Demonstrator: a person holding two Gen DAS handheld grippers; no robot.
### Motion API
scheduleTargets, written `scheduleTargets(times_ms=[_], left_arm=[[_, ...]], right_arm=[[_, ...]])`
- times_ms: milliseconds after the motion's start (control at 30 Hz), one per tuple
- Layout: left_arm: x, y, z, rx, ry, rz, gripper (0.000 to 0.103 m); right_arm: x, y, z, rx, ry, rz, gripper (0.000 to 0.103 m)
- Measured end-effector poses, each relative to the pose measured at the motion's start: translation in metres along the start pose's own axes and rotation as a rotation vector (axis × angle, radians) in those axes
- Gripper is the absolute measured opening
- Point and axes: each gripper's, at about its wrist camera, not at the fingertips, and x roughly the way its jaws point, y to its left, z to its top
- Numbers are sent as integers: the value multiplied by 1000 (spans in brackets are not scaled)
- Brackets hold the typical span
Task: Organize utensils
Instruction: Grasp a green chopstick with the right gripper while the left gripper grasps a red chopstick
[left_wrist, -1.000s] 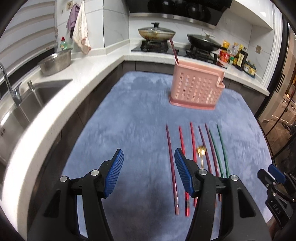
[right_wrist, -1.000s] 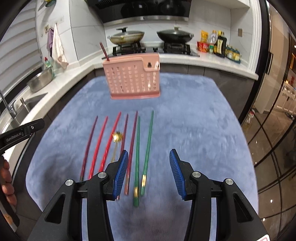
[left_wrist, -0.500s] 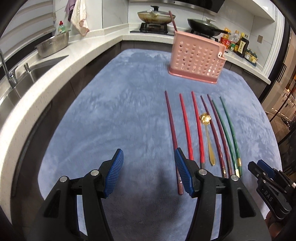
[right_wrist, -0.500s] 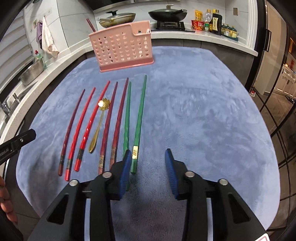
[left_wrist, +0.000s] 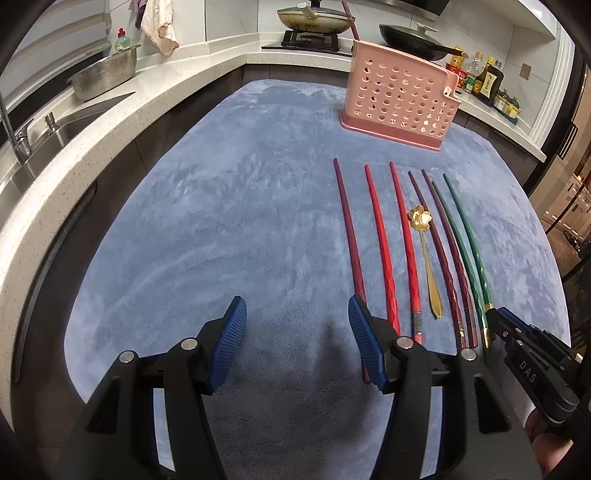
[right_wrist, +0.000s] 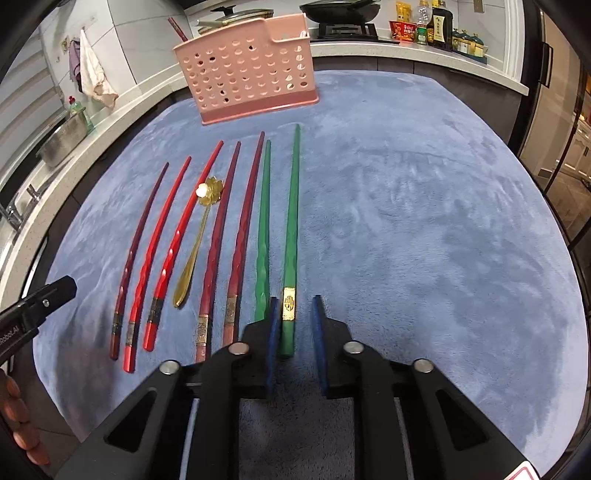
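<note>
- Left wrist view: left gripper (left_wrist: 297, 325) spread wide, nothing between its blue pads, poised low over the blue mat (left_wrist: 229, 206) and tilted down toward it; a row of chopsticks lies just to its right, the darkest red chopstick (left_wrist: 349, 236) running under the right finger; the gold spoon (left_wrist: 426, 254) lies among the red sticks; the pink basket (left_wrist: 399, 99) stands upright at the far end of the row, one dark stick poking out of it; the right gripper (left_wrist: 496, 317) shows at the right edge, its tip at the near end of the green pair.
- Right wrist view: right gripper (right_wrist: 293, 321) closing, the outer green chopstick (right_wrist: 291, 236) between its pads at the gold-banded end, a gap showing on the right side, the left pad close beside it; the inner green chopstick (right_wrist: 263, 229) lies just left of the left finger; fingers (right_wrist: 16, 410) at the lower left edge, beneath the tip of the left gripper.
</note>
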Motion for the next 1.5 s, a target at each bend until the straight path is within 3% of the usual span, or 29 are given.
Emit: scheduleTargets(times_ms=[167, 767, 1167, 1267, 1500], left_arm=[[2, 0, -2, -3, 8, -3, 55], [17, -18, -20, 11, 72, -64, 60], [28, -19, -27, 27, 88, -59, 53], [29, -20, -28, 36, 88, -51, 48], [28, -18, -27, 46, 93, -52, 20]], right_arm=[[0, -1, -2, 0, -5, -2, 7], [-16, -22, -18, 76, -7, 7, 7], [-16, -22, -20, 76, -6, 9, 7], [-17, -22, -21, 75, -7, 9, 7], [-17, -21, -21, 74, -7, 9, 7]])
